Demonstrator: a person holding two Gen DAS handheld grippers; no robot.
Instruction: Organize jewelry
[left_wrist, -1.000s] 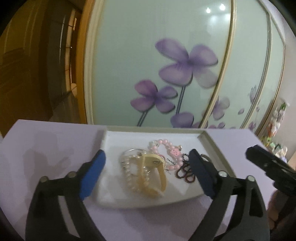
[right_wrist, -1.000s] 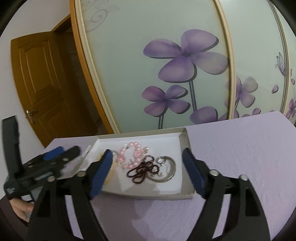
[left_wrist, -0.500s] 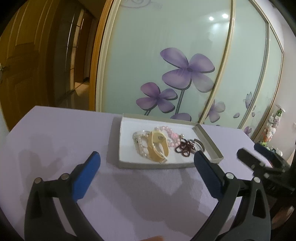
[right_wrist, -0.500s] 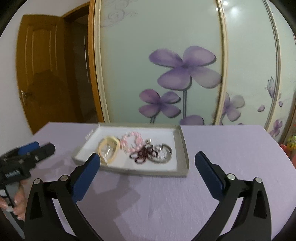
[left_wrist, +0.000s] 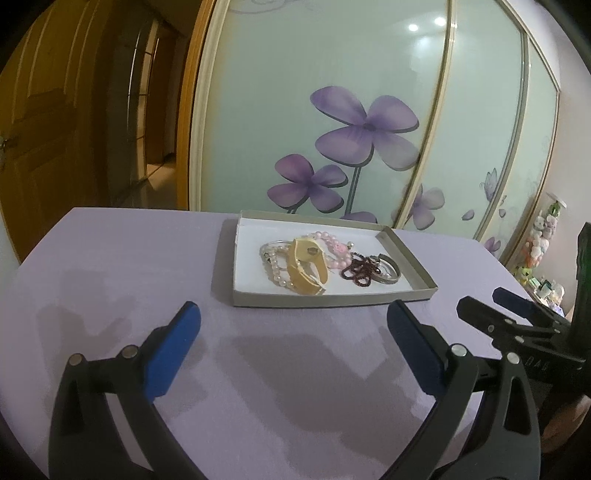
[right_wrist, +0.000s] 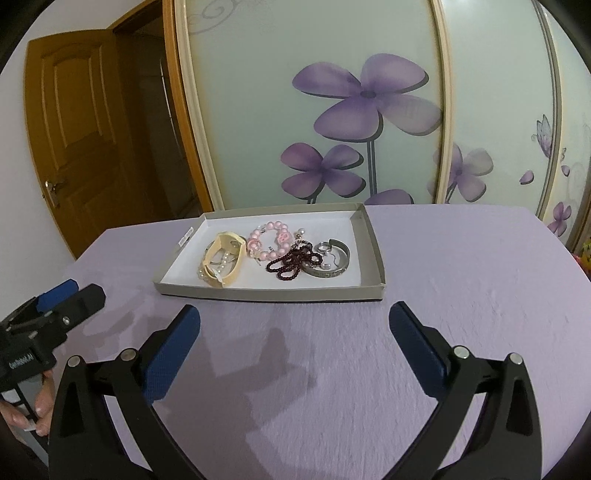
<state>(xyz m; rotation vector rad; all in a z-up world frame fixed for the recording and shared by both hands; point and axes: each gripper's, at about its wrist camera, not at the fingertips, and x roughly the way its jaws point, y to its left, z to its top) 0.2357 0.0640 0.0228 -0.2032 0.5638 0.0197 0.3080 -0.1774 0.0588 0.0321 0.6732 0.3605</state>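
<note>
Your left tongs (left_wrist: 293, 334) and right tongs (right_wrist: 294, 332) both stand wide with nothing between the blue pads, hovering over the lilac bench (right_wrist: 461, 266) near the tray's front edge. The shallow grey tray (right_wrist: 269, 293) sits just beyond, holding a cream band (right_wrist: 236, 266), pink bead bracelet (right_wrist: 267, 242), dark red beads (right_wrist: 291, 264) and a metal bangle (right_wrist: 338, 266) clustered together.
</note>
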